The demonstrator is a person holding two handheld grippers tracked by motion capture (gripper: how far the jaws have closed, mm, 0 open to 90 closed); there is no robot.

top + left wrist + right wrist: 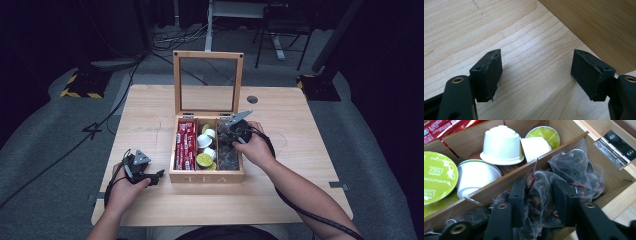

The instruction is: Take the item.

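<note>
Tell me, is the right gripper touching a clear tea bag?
Touching: in the right gripper view, the right gripper has its jaws pressed on a clear tea bag.

In the right gripper view, the tips of the right hand-held gripper (539,202) are buried among the clear tea bags (574,167), so it cannot be judged how firmly the tea bag (541,195) between its jaws is pinched. The red sachets (444,127) are cut off by the top left corner, and a green-lidded coffee capsule (437,178) by the left edge. In the left gripper view, the wooden tea box (599,25) is cropped to one plain wall. In the high view, the capsule lettering is too small to be read.
</note>
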